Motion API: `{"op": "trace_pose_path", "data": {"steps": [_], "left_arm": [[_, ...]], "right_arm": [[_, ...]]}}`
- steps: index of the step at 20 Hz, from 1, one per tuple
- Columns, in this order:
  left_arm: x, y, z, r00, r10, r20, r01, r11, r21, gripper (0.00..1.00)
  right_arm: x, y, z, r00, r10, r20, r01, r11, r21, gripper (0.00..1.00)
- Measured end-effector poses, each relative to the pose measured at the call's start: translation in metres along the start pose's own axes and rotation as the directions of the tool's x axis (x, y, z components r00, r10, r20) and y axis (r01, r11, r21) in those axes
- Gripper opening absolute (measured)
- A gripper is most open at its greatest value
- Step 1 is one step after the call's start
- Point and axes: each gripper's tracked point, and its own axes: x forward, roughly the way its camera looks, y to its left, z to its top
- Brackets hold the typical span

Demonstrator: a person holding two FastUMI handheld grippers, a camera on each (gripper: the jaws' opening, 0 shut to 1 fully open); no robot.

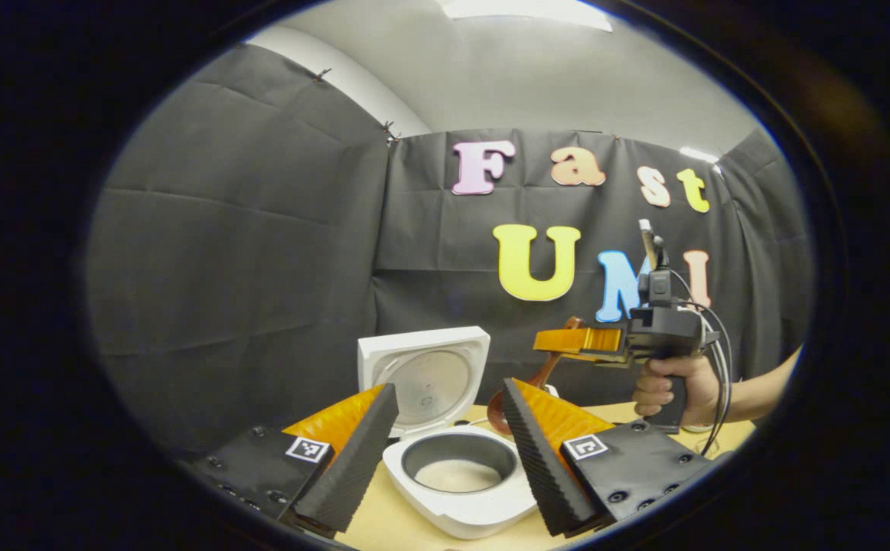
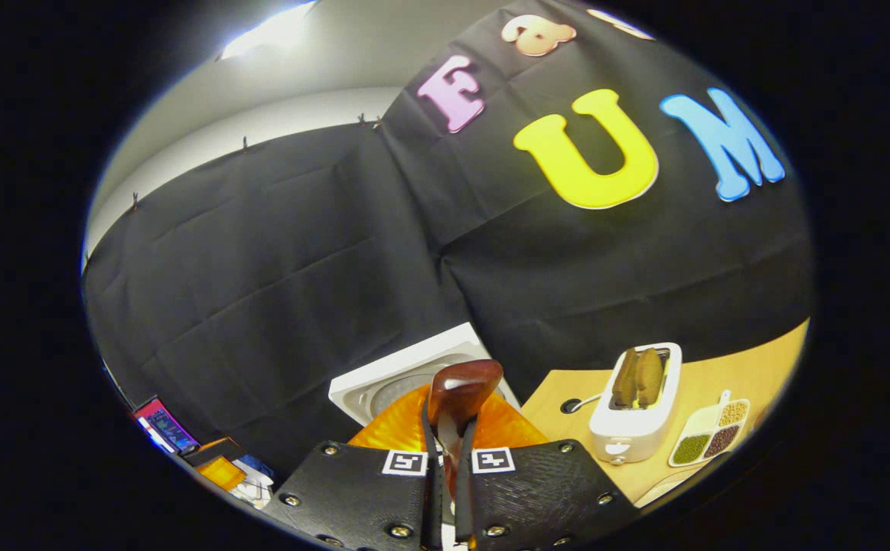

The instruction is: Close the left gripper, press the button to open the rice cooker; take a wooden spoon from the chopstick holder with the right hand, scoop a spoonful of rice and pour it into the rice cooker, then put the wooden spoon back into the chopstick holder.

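A: Which step is this?

B: I'd judge the pour. The cooker [image 1: 456, 474] stands open, lid [image 1: 425, 379] up, with a pale layer in the pot. The right gripper [image 1: 567, 340] is clenched on the spoon [image 1: 525, 390], fingers pressed on the handle; in the right gripper view the handle end [image 2: 460, 390] pokes up between them.

A: And the spoon against the cooker?

B: In the left gripper view the bowl of the spoon hangs down just beyond the cooker's far right rim, near it; whether it touches, or carries rice, I can't tell.

A: The left gripper [image 1: 448, 448]?

B: Released, jaws spread wide, held near side of the cooker with the pot between them in view.

A: Next?

B: If rice remains, tip it over the pot; otherwise carry the spoon back to the holder, which I can't place here. A toaster [image 2: 636, 409] and a bean tray [image 2: 709, 436] sit on the table [image 2: 751, 375] to the right.
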Motion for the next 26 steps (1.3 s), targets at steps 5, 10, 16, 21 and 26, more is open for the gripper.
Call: {"op": "trace_pose_path", "data": {"steps": [5,10,16,21,26], "left_arm": [[0.01,-0.035,0.003,0.998,-0.062,0.004,0.062,0.998,0.001,0.94],[0.018,-0.08,0.005,0.991,-0.136,0.009,0.136,0.991,-0.011,0.94],[0.024,-0.137,0.007,0.974,-0.226,0.007,0.226,0.974,-0.005,0.94],[0.033,-0.18,0.005,0.956,-0.292,0.005,0.292,0.956,-0.024,0.94],[0.037,-0.212,0.005,0.941,-0.338,-0.003,0.338,0.941,-0.012,0.94]], "right_arm": [[-0.059,-0.028,0.025,0.997,-0.051,0.059,0.043,0.992,0.119,0.06],[-0.12,-0.063,0.048,0.985,-0.13,0.117,0.105,0.974,0.202,0.07],[-0.191,-0.106,0.075,0.958,-0.227,0.176,0.182,0.954,0.238,0.07],[-0.256,-0.144,0.078,0.915,-0.346,0.209,0.294,0.924,0.244,0.07],[-0.312,-0.177,0.08,0.869,-0.44,0.227,0.38,0.886,0.265,0.07]]}}
